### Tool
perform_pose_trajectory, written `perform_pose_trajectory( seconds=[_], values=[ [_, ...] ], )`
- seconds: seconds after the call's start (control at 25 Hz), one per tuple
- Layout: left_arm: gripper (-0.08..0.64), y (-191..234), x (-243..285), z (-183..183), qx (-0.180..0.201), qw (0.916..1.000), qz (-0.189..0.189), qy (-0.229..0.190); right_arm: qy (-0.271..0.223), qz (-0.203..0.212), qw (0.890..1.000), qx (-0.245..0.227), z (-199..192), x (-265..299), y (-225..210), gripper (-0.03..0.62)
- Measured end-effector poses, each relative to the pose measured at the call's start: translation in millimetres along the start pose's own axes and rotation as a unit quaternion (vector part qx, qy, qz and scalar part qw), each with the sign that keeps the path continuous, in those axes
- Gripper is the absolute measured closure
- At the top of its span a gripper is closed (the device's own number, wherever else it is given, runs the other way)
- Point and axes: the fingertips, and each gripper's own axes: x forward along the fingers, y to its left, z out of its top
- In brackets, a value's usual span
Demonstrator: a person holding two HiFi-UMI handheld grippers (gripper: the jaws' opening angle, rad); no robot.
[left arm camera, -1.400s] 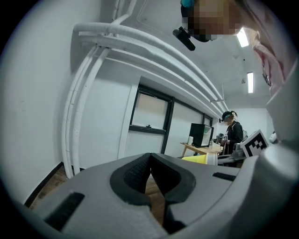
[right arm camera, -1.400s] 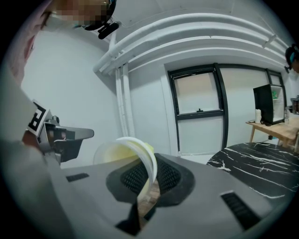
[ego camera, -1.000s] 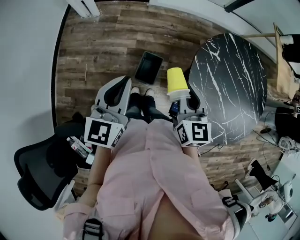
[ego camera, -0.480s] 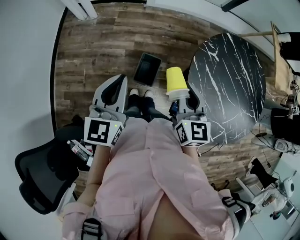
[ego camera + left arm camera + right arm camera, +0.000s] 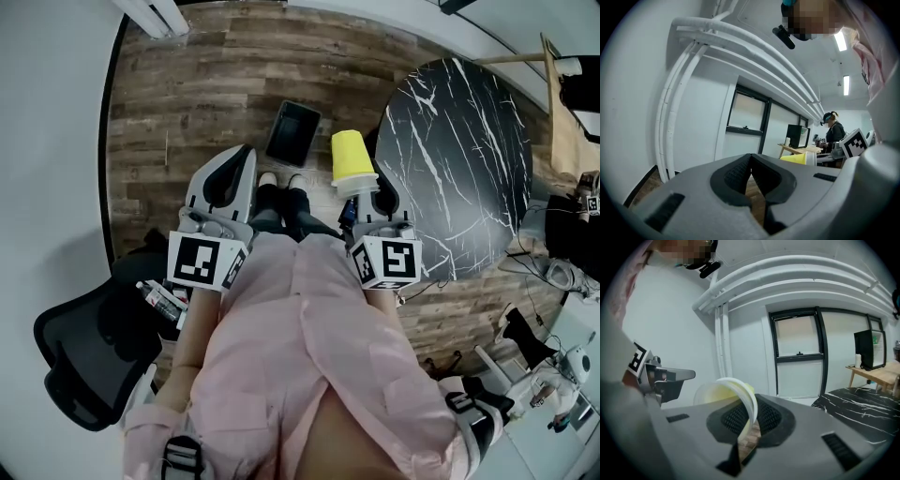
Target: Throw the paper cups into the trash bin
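Right claw (image 5: 364,195) pinching yellow paper cup (image 5: 352,157) rim, left claw (image 5: 228,183) closed empty, trash bin (image 5: 292,133) on floor

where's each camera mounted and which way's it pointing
Head view: on the person's head, facing steeply down at floor, trash bin, left gripper, right gripper, pink shirt.
Left gripper view: on the left gripper, along its shut jaws towards a window; pink sleeve at right.
Right gripper view: on the right gripper, along jaws clamped on the yellow cup, towards a window.
Shared: the cup, in all three.
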Motion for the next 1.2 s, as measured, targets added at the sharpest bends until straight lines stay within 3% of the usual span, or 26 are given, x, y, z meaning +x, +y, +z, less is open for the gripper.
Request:
perform_pose_trajectory(
  seconds=[0.48, 0.92, 1.2],
  values=[
    [0.545, 10, 4, -13, -0.025, 0.9996, 0.010, 0.014, 0.000, 0.012, 0.999, -0.032, 5, 41, -16, 0.552],
    [0.545, 16, 1, -19, -0.033, 0.9992, 0.012, 0.019, 0.039, 0.028, 0.998, -0.051, -13, 62, -39, 0.552],
    [0.545, 20, -6, -22, -0.033, 0.9991, 0.014, 0.024, 0.056, 0.016, 0.997, -0.058, -24, 63, -71, 0.552]
  ],
)
